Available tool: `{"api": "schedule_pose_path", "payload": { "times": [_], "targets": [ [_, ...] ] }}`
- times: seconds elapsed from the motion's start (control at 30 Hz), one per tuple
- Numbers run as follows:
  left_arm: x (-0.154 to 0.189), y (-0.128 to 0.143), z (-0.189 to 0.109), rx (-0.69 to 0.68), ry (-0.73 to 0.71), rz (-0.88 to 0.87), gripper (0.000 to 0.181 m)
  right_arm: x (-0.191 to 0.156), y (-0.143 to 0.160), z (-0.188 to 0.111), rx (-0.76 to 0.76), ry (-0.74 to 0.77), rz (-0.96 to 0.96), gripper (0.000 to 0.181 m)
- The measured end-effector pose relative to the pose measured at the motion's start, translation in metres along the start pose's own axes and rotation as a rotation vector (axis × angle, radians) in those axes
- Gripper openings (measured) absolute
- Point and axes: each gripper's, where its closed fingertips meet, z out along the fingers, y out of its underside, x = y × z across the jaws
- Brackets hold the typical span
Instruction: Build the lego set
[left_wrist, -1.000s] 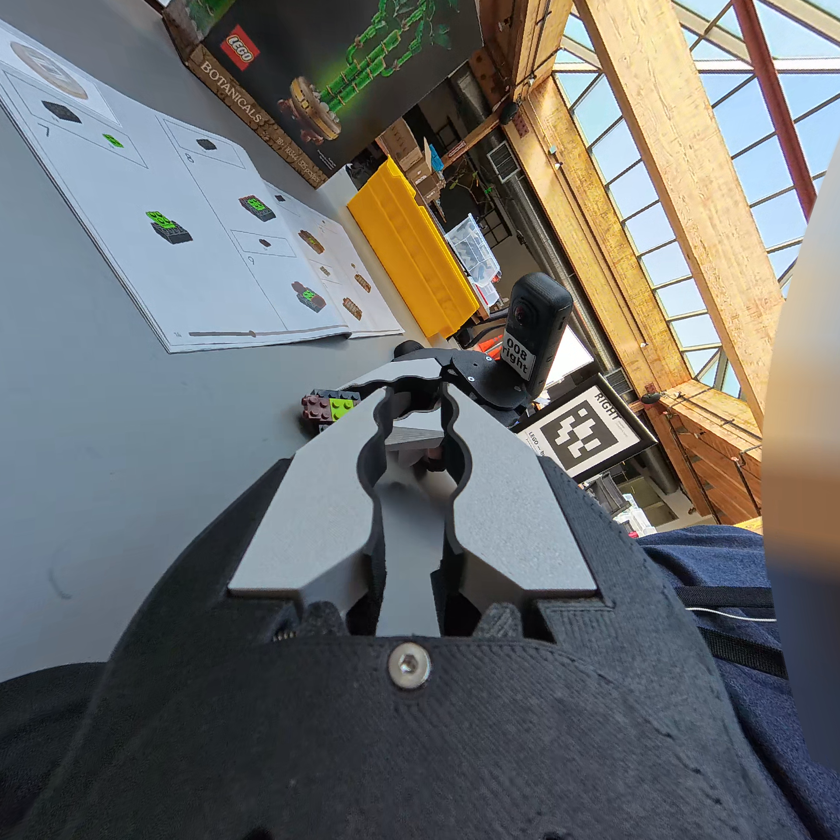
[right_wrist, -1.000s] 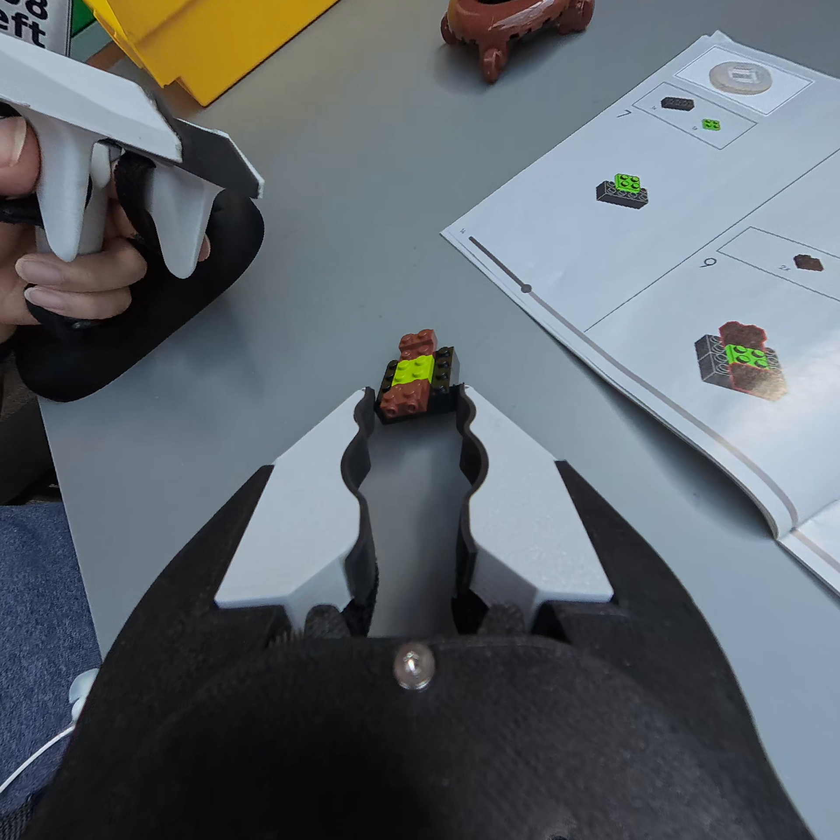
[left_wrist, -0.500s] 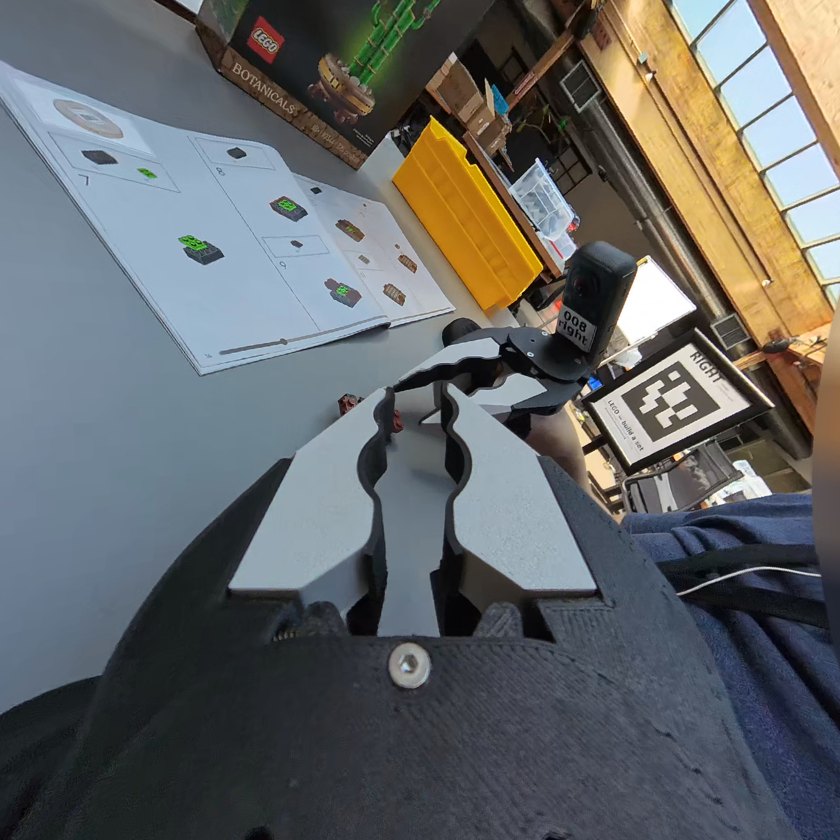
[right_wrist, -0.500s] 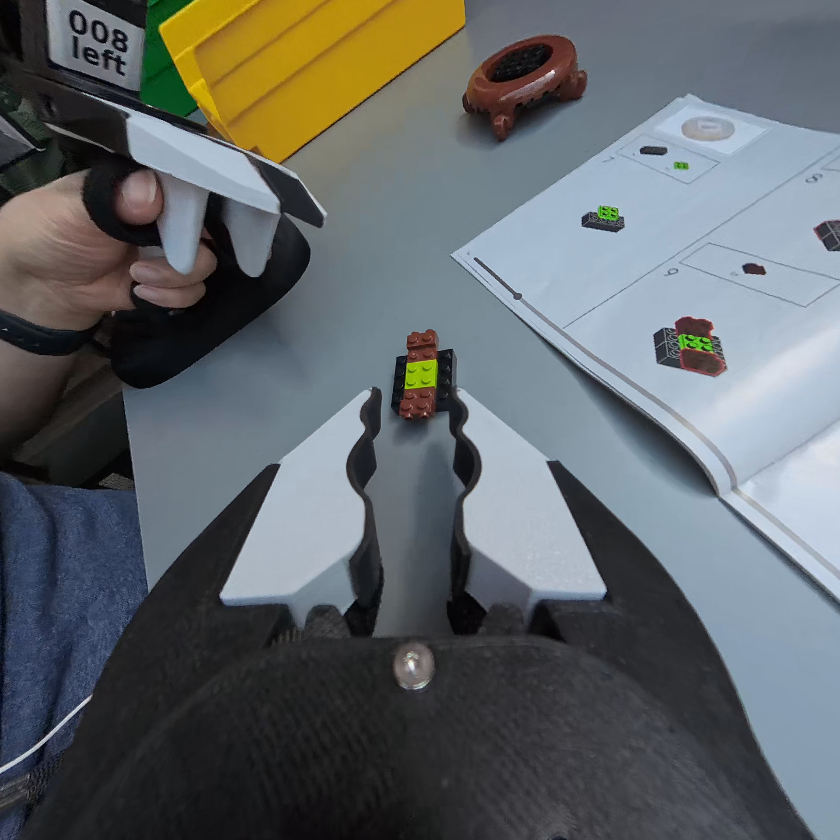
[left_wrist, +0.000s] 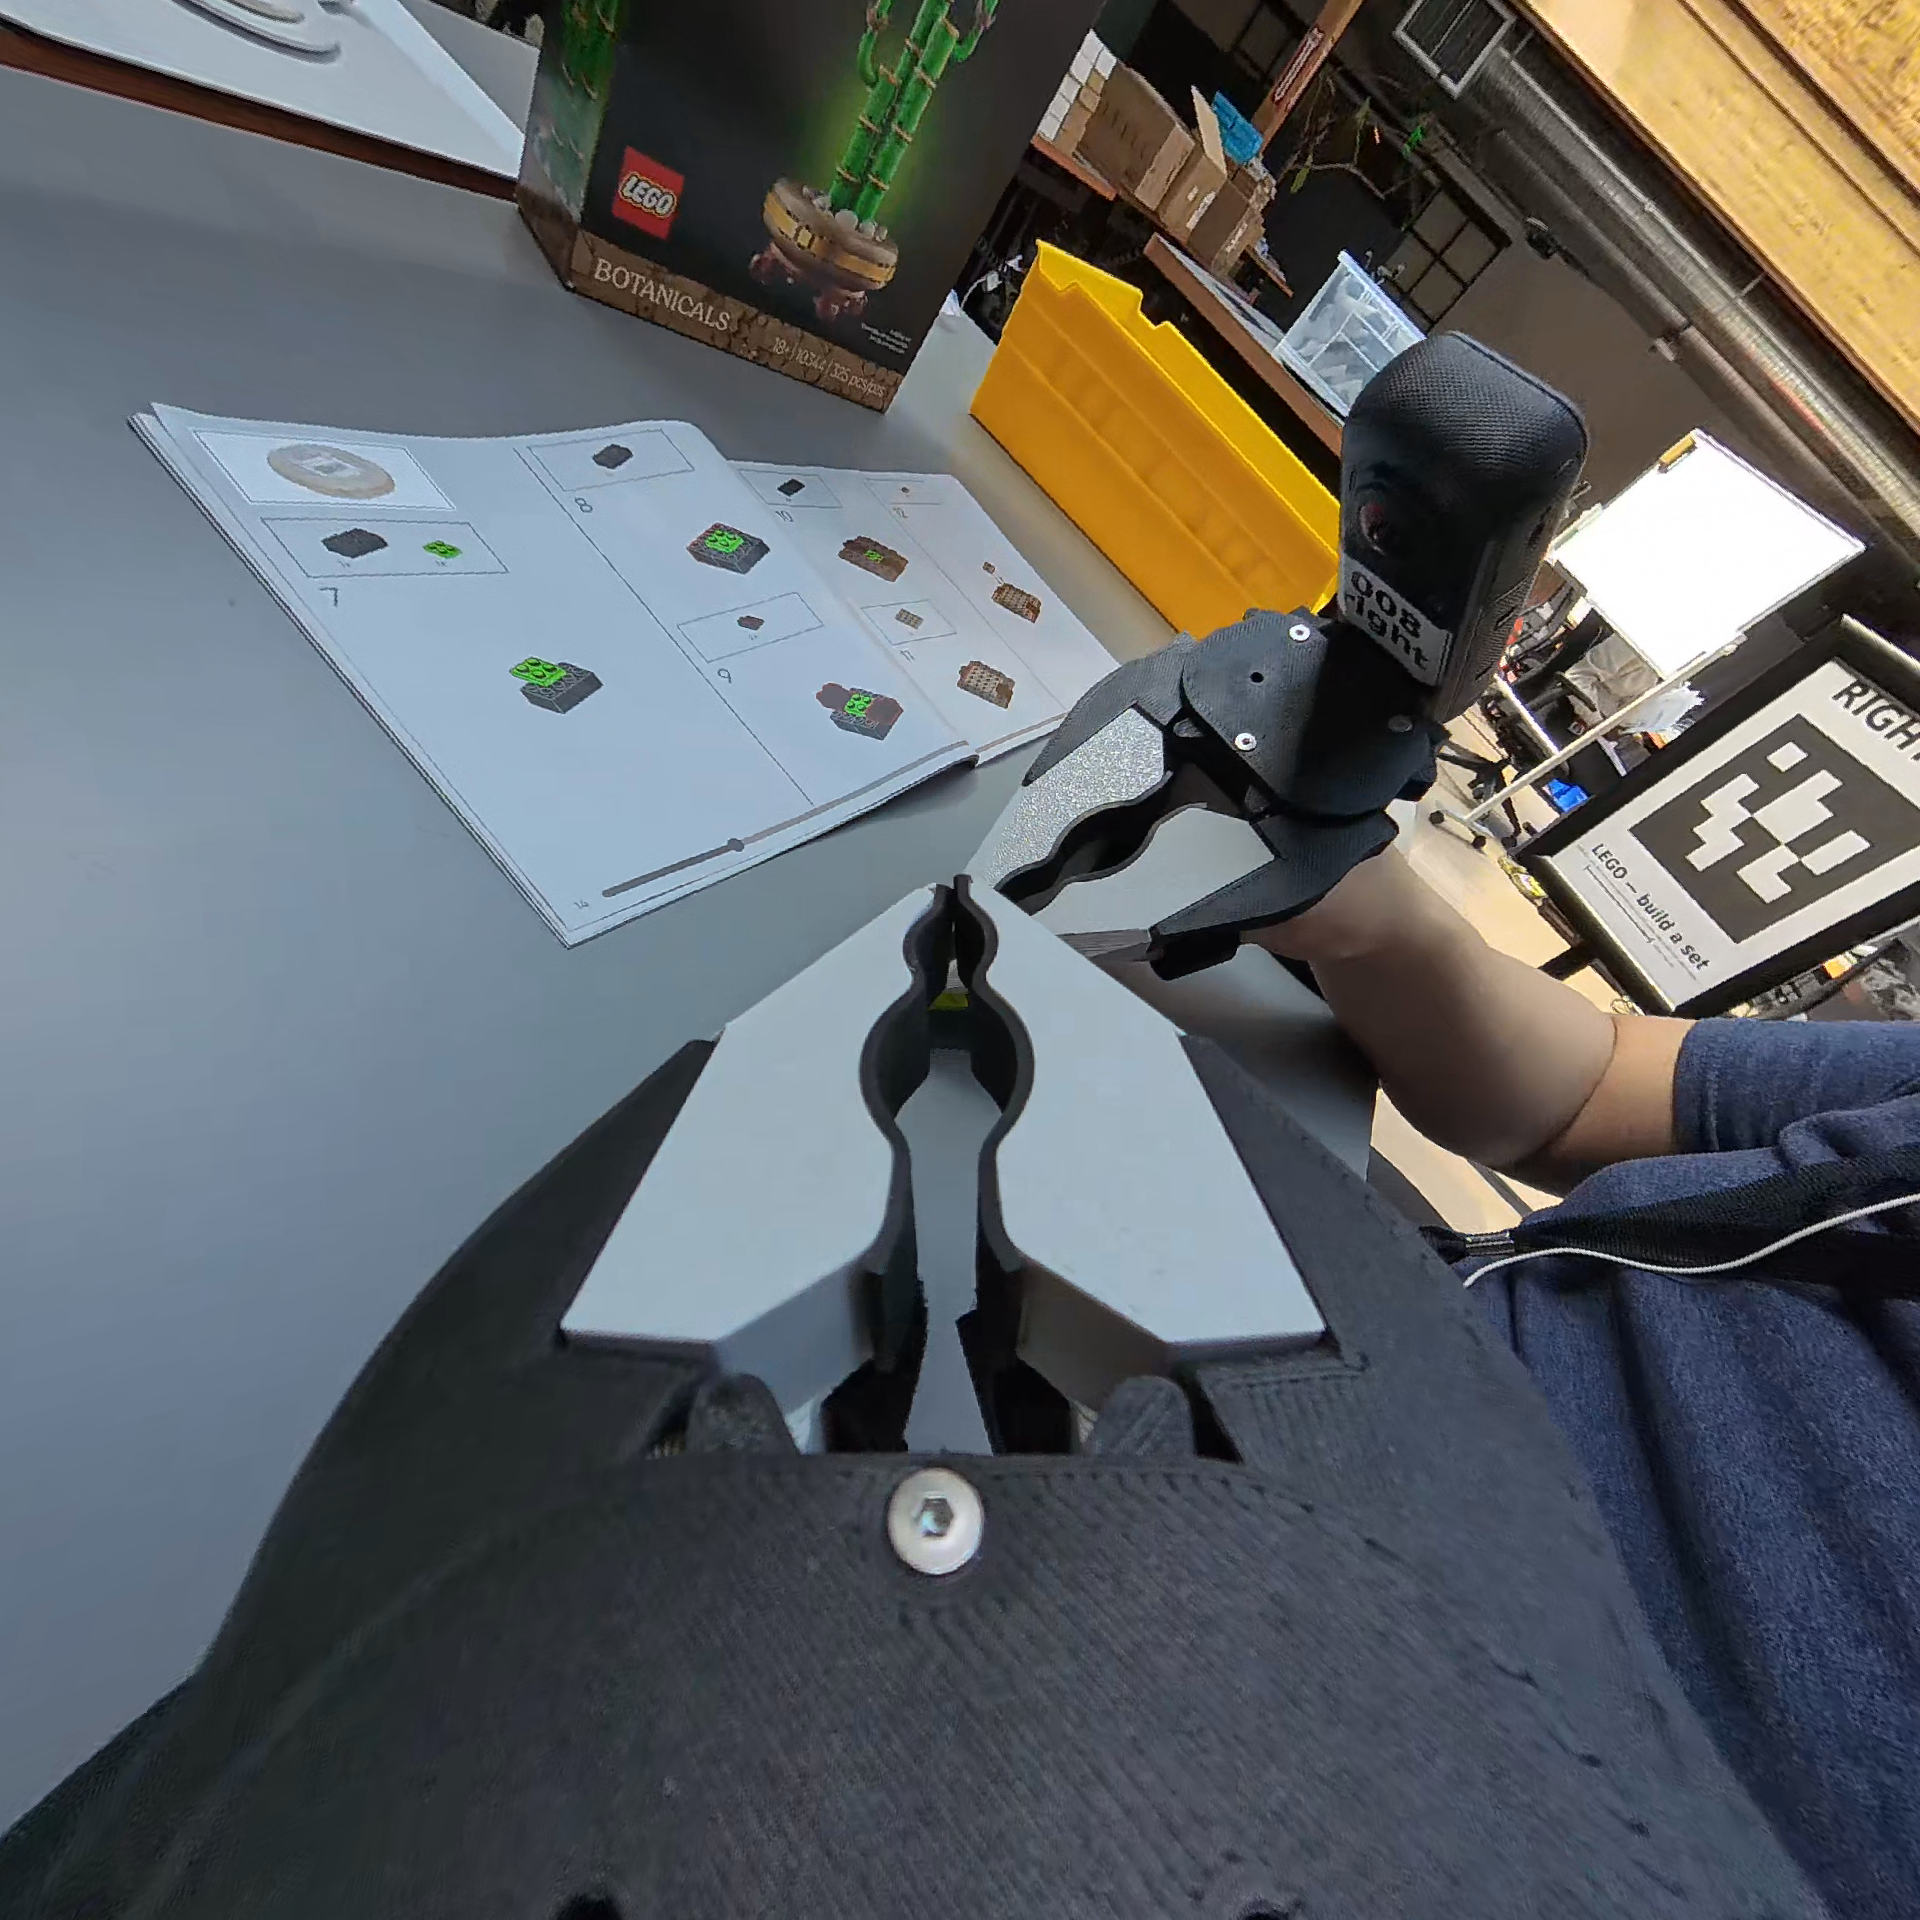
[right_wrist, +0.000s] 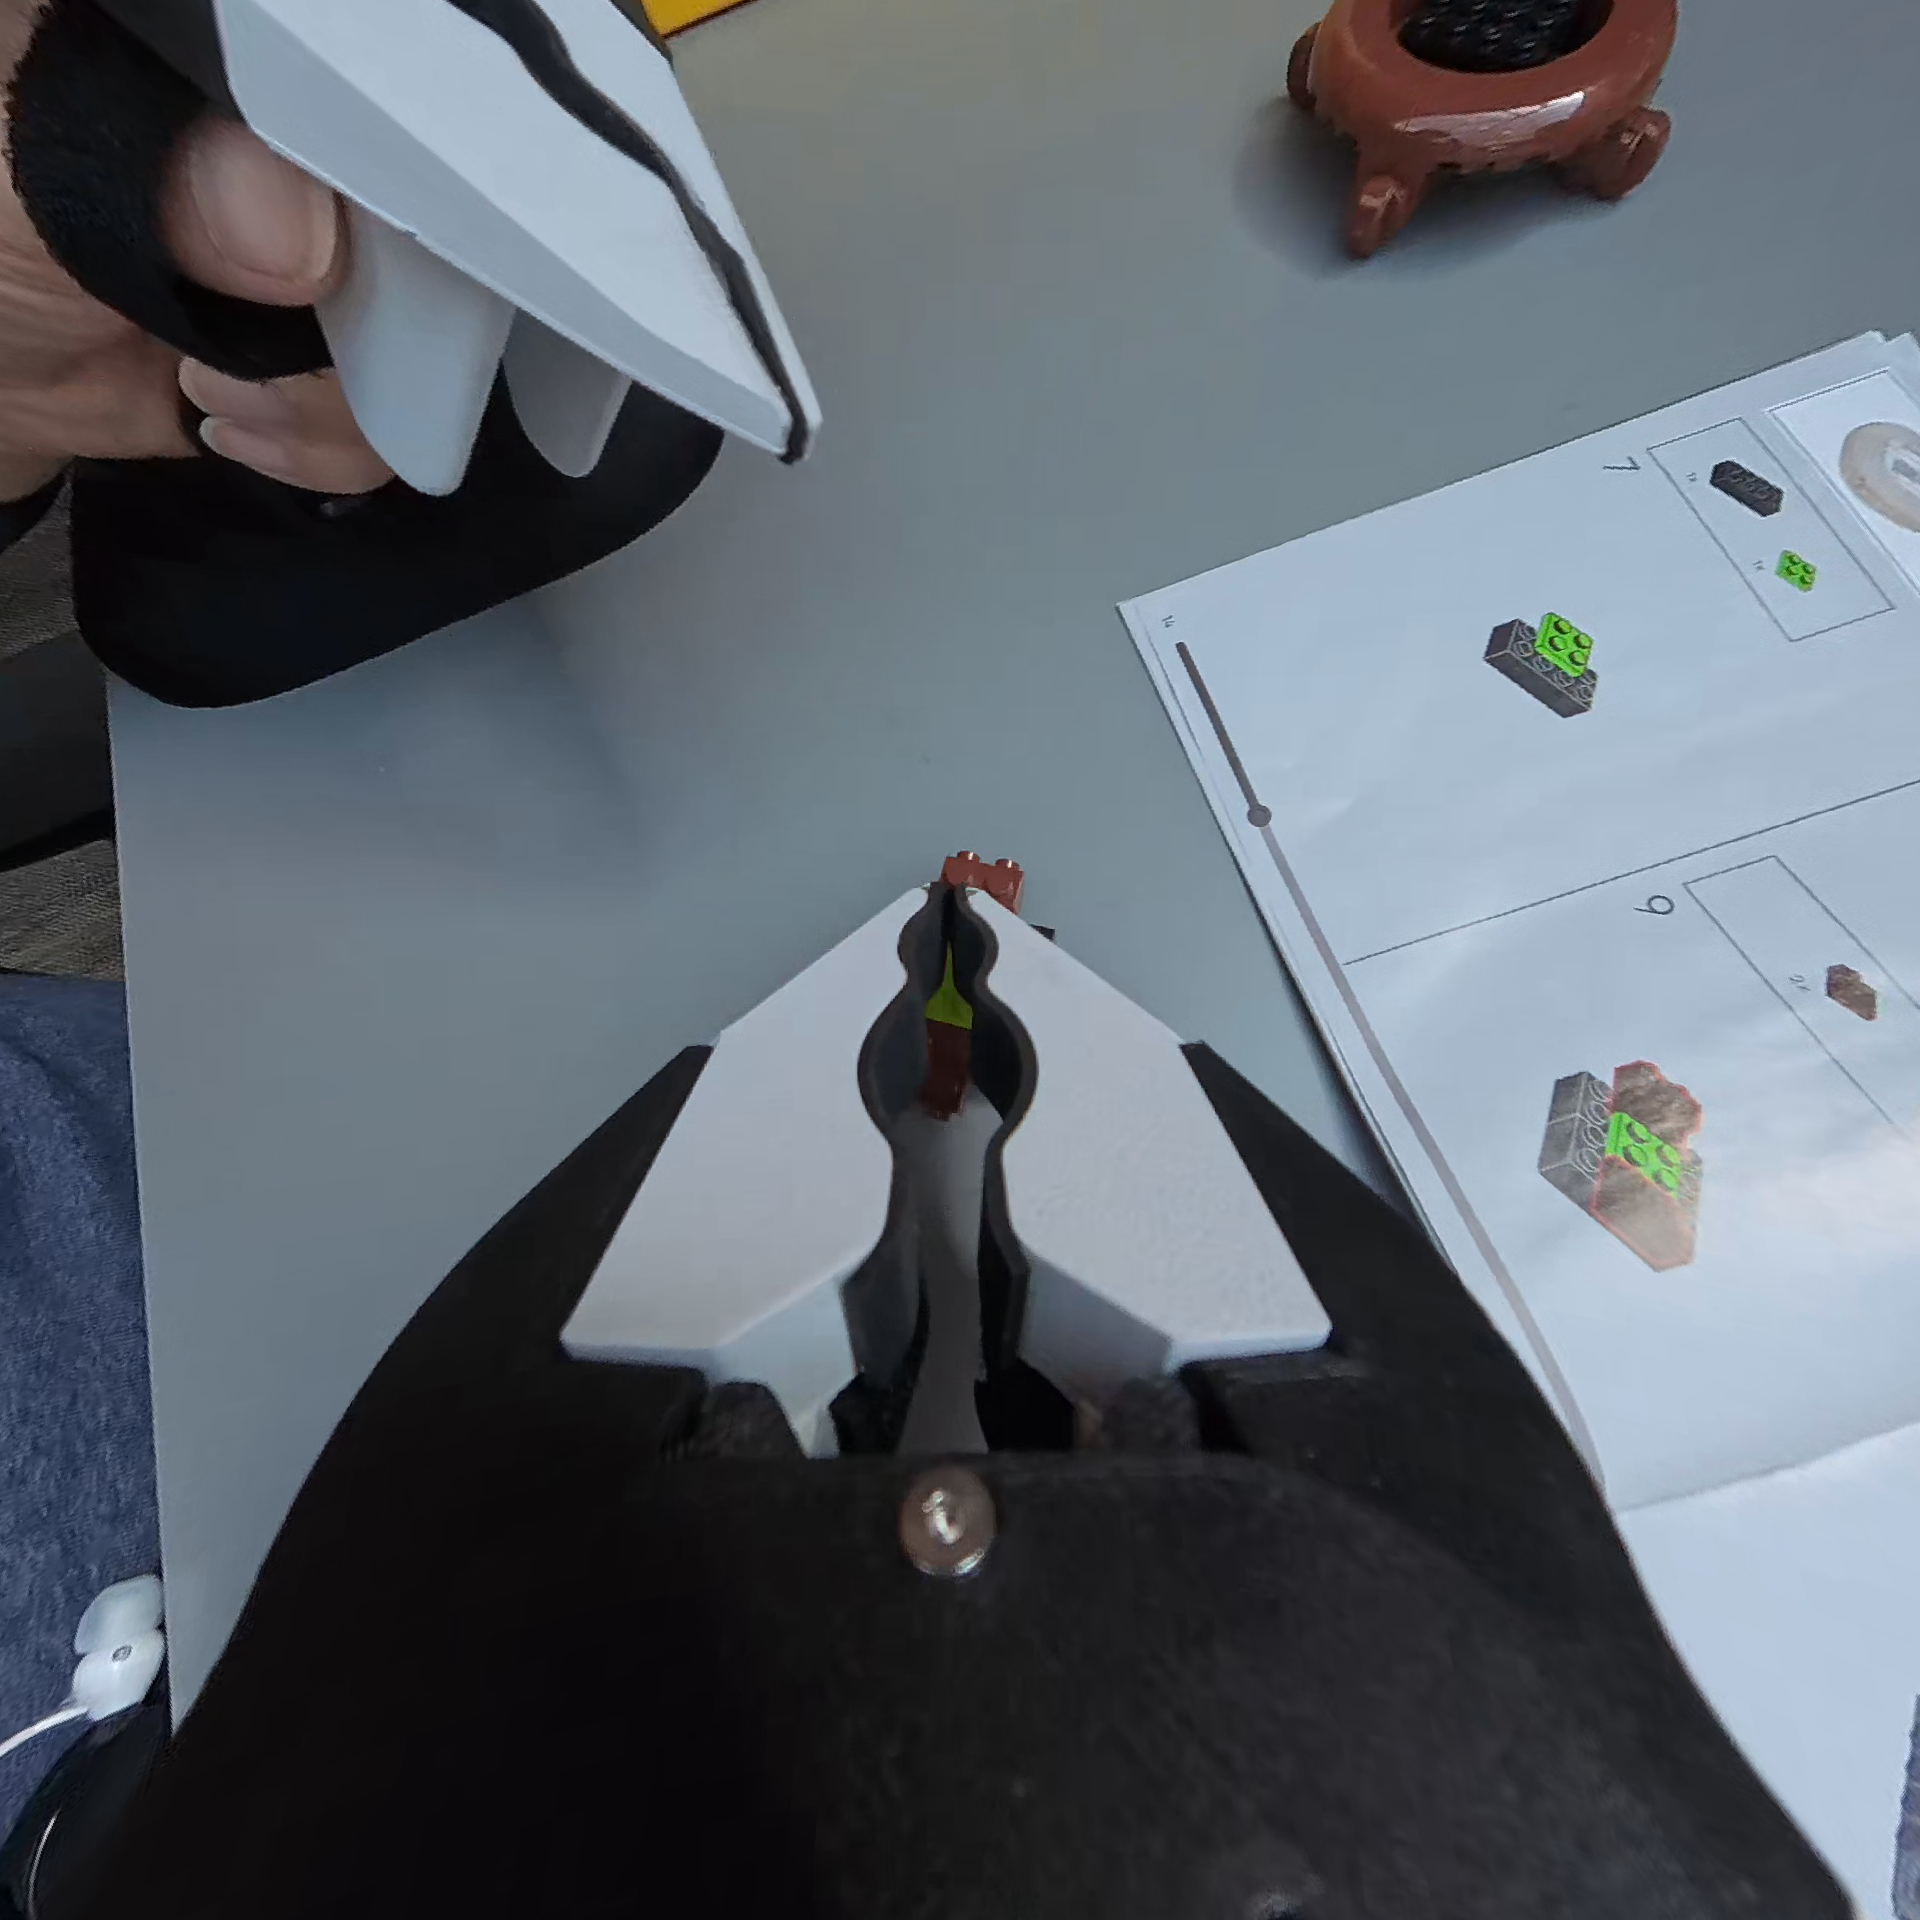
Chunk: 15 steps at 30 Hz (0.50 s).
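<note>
Closest to us, our right gripper (right_wrist: 951, 904) has its jaws pressed together over the small brick assembly (right_wrist: 982, 875), which sits on the bench (right_wrist: 520, 831) near its front edge; whether they pinch it or only cover it we cannot tell. Our left gripper (left_wrist: 954, 902) hovers just beside, jaws closed and seemingly empty. We judge the assembly light, stiff and slick-sided, its brown plates liable to pop off, so the black base sides are the place to hold. Bare bench lies ahead and to the left; the open instruction booklet (right_wrist: 1558, 935) crowds the right, and the brown pot stand (right_wrist: 1475, 114) is well apart beyond.
</note>
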Motion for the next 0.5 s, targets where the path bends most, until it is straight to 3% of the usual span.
{"api": "schedule_pose_path", "payload": {
  "times": [0.37, 0.5],
  "targets": [
    [0.007, 0.004, -0.006, 0.002, 0.029, -0.003, 0.000, 0.007, 0.002, -0.002, -0.007, 0.069, -0.015, 0.000],
    [0.009, 0.003, -0.007, 0.007, 0.026, 0.004, 0.000, -0.007, -0.008, -0.005, 0.053, 0.037, -0.038, 0.000]
  ]
}}
